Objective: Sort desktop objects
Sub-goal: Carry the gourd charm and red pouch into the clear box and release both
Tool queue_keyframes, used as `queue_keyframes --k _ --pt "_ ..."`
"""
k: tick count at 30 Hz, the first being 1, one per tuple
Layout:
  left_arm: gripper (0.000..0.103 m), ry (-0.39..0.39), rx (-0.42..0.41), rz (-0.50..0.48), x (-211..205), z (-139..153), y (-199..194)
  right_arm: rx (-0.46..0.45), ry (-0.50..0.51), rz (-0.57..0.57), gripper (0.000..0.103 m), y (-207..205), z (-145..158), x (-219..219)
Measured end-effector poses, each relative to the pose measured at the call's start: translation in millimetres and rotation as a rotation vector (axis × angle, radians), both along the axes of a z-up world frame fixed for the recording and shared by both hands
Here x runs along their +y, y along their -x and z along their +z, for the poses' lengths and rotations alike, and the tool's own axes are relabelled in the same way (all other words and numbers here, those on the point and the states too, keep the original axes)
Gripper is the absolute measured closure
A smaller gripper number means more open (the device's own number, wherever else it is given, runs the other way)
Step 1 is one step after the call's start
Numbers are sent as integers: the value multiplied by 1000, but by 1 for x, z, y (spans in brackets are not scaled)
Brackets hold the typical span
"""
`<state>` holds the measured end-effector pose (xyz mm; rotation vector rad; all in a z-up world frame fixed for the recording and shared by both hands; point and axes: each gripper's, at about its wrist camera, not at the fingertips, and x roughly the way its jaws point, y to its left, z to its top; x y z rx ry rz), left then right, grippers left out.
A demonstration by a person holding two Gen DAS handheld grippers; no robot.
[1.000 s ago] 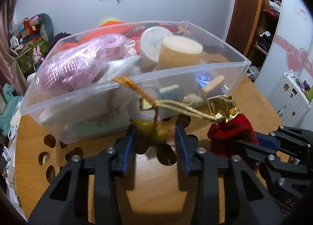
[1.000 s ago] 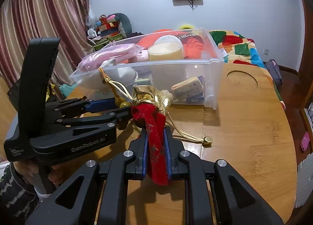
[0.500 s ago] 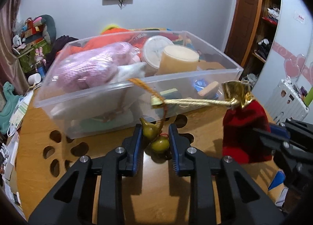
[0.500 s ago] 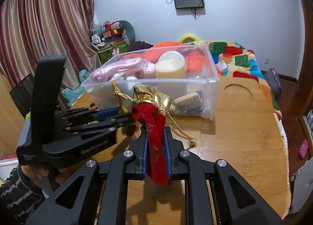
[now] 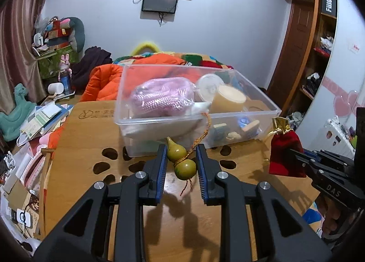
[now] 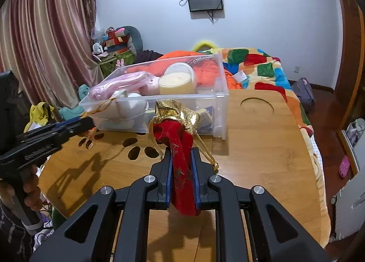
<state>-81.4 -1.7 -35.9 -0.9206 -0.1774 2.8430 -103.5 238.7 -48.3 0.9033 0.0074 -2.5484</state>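
Left gripper (image 5: 180,166) clamps a small green gourd (image 5: 181,159) between its blue pads, lifted off the table (image 5: 86,139), its gold cord (image 5: 202,134) trailing up to the front rim of the clear plastic box (image 5: 196,111). Right gripper (image 6: 181,170) clenched on a red pouch (image 6: 180,155) with a gold top, held upright above the table, drawstrings hanging down beside the fingers. Pouch sits just in front of the box's near right corner. Box stands mid-table, packed with a pink knit bundle (image 5: 163,98), a cream jar (image 5: 228,100) and small items. Paw-shaped cutouts (image 6: 134,148) between grippers and box.
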Motion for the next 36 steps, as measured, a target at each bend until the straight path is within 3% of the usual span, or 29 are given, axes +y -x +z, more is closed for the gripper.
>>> queue_keyframes --k 10,18,27,36 --pt "78 -14 96 -32 6 33 -6 75 -18 11 90 -2 31 -4" --pt "78 5 147 -87 22 54 8 101 -17 8 90 18 51 -3" --pt "78 -15 124 -120 31 59 48 129 -49 -11 90 54 68 -13" --pt "78 12 46 -122 39 34 81 85 -116 -33 89 97 52 -25"
